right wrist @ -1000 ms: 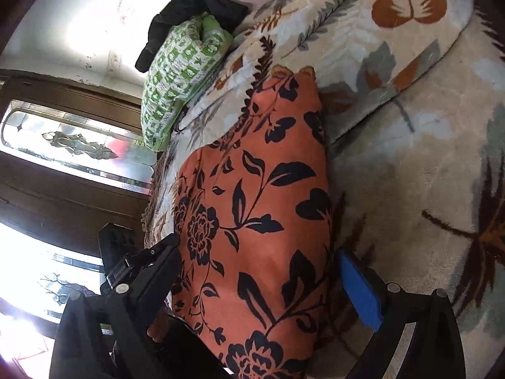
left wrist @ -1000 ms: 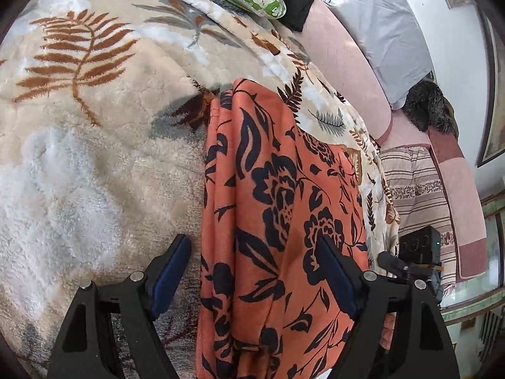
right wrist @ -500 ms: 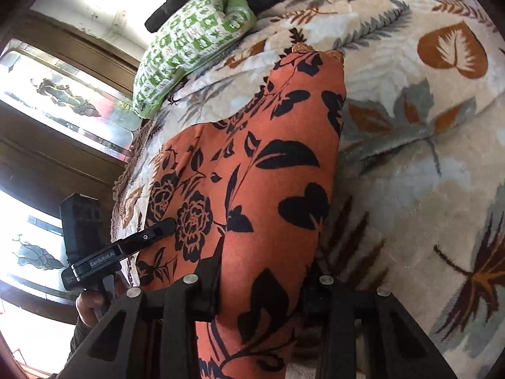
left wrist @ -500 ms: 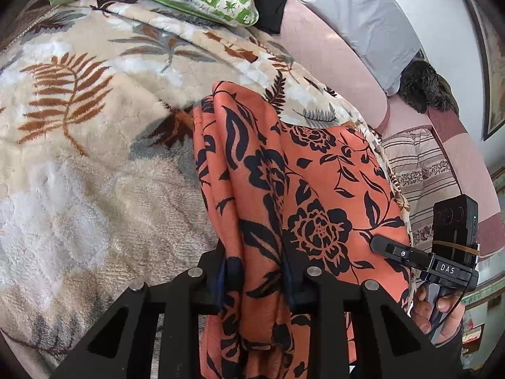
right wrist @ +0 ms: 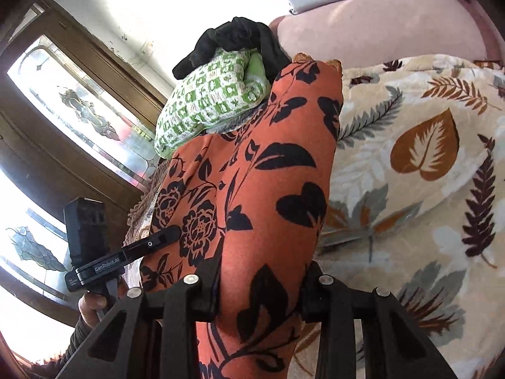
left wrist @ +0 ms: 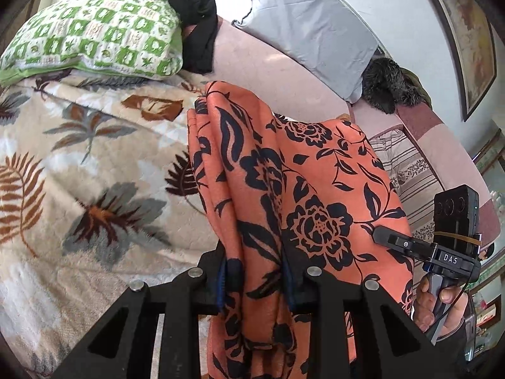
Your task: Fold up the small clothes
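Left wrist view shows your left gripper (left wrist: 254,279) and right gripper (right wrist: 260,287) both pinching the near edge of the orange floral cloth (left wrist: 303,195), lifted above the leaf blanket (left wrist: 94,164); it looks light, soft and slippery, so hold near corners.

Garment (left wrist: 303,183) on blanket (left wrist: 94,164); pillow (left wrist: 94,38) behind; dark clothing (left wrist: 195,31) atop pillow

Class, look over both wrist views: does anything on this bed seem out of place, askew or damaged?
One thing: a crumpled black garment lies dumped on the green-and-white patterned pillow, unfolded. Otherwise nothing is torn or spilled. The orange cloth with black flowers is bunched only because the left gripper and right gripper pinch it.
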`<state>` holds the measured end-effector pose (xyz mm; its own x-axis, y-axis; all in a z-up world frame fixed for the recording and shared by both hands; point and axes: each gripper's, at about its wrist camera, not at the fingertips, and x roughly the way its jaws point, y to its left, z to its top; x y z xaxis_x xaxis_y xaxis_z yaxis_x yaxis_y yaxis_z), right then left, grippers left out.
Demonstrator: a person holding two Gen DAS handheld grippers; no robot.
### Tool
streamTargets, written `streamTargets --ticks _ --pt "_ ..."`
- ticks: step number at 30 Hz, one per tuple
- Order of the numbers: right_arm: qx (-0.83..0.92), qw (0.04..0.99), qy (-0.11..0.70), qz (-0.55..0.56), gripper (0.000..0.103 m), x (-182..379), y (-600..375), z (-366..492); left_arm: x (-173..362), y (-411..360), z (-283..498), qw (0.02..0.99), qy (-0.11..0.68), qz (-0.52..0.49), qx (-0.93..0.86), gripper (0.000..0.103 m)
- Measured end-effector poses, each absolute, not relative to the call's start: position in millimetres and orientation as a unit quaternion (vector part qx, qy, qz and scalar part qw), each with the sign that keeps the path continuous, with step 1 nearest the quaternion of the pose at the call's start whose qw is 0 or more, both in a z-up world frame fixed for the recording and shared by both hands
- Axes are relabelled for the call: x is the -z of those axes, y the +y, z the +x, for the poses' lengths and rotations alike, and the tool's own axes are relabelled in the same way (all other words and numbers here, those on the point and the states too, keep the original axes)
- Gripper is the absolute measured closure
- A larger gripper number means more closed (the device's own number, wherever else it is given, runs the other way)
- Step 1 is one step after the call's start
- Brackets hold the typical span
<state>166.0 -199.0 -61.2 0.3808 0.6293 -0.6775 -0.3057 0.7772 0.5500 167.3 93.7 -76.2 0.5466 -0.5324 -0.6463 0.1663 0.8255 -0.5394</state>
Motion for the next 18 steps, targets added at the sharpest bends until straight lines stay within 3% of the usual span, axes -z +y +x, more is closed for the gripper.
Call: streamTargets --ticks 18 --pt "-0.284 0.816 0.468 0.184 0.066 59.2 -245.6 215.7 83.9 85.9 181.9 0.848 0.441 -0.211 0.205 0.074"
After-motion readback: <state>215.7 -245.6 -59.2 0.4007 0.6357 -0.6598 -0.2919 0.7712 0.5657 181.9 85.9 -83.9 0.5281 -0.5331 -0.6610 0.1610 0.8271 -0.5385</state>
